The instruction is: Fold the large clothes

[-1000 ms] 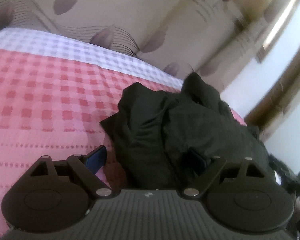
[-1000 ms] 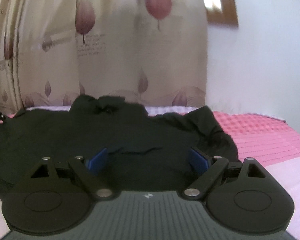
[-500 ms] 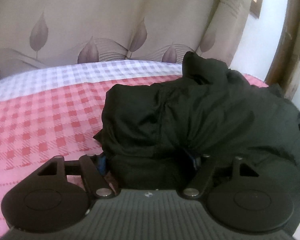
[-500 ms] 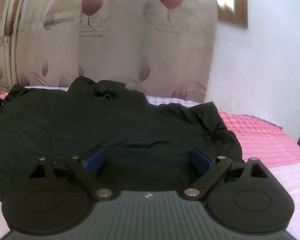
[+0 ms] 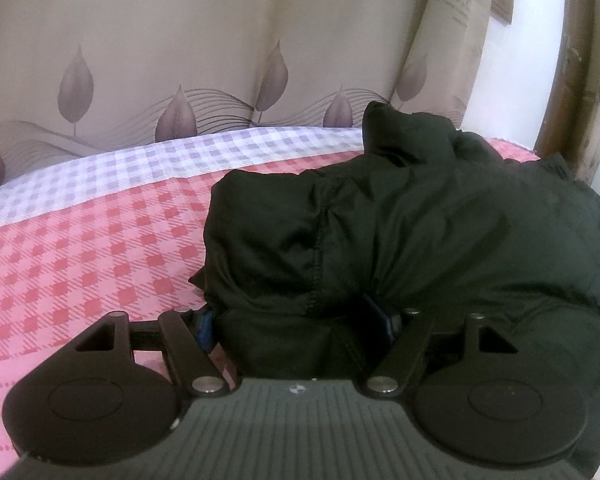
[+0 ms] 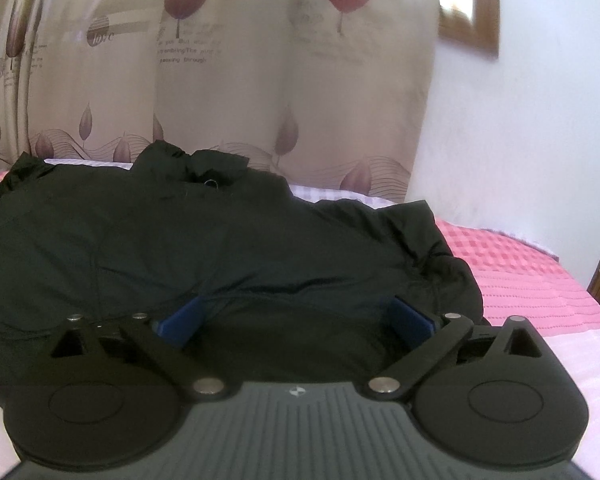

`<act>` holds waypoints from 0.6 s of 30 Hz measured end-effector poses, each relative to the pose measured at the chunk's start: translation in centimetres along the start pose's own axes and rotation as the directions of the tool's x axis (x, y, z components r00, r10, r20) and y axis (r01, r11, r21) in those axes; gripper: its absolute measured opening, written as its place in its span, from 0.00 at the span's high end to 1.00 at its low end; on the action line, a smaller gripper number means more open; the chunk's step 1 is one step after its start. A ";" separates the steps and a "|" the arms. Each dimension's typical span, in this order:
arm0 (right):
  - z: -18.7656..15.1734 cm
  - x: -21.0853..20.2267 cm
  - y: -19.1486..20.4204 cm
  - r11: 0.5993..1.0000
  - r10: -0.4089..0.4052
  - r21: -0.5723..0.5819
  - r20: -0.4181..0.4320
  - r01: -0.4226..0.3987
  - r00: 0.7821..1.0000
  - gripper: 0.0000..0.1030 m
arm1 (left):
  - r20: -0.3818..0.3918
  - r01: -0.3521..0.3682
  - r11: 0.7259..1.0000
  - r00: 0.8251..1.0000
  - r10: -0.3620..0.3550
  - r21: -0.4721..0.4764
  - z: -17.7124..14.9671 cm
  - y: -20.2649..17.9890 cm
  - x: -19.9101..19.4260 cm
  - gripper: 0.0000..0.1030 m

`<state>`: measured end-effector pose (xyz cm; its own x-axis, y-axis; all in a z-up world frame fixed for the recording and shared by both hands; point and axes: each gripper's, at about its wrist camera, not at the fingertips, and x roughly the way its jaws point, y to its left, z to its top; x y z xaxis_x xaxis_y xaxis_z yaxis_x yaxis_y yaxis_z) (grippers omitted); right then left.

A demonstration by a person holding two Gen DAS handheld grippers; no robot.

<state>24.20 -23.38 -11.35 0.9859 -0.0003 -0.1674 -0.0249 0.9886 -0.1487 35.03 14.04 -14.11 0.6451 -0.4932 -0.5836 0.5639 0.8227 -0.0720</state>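
A large black jacket (image 5: 420,220) lies bunched on a bed with a pink and white checked cover (image 5: 80,260). In the left wrist view my left gripper (image 5: 294,320) is shut on a thick fold at the jacket's near edge, and both blue pads (image 5: 206,326) are sunk into the cloth. The right wrist view shows the same jacket (image 6: 220,248) spread wide, collar towards the curtain. My right gripper (image 6: 296,312) sits low over its near hem. Its jaws are opening, the blue pads (image 6: 180,320) stand far apart, and cloth lies between them without being pressed.
A beige curtain (image 5: 180,40) with leaf prints hangs right behind the bed, also in the right wrist view (image 6: 260,80). A white wall (image 6: 520,120) and a wooden window frame (image 6: 468,20) are at the right. Bare cover (image 6: 540,280) lies right of the jacket.
The left view has rolled level and come closer to the jacket, and the left jaws have closed onto a bunch of its cloth. The right jaws have spread wider over the hem.
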 end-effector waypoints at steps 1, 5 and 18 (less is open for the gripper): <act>0.0 0.0 0.0 1.000 -0.002 -0.002 0.001 0.002 1.000 0.02 | 0.000 -0.001 1.000 1.000 0.001 0.002 0.0 0.0 0.0 0.31; 0.0 -0.6 0.9 0.998 -0.036 -0.043 0.043 0.038 0.998 0.02 | 0.000 -0.001 1.000 1.000 0.001 0.002 -0.1 0.0 -0.1 0.31; 6.9 1.8 10.2 0.971 0.236 0.031 0.075 -0.239 0.969 0.59 | 0.032 0.095 0.986 0.995 -0.091 -0.135 -1.0 2.3 0.0 0.31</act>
<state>26.85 -12.28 -6.45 0.9617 0.2446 -0.1238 -0.2548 0.9641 -0.0746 35.76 16.19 -15.11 0.6071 -0.5749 -0.5486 0.5474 0.8030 -0.2357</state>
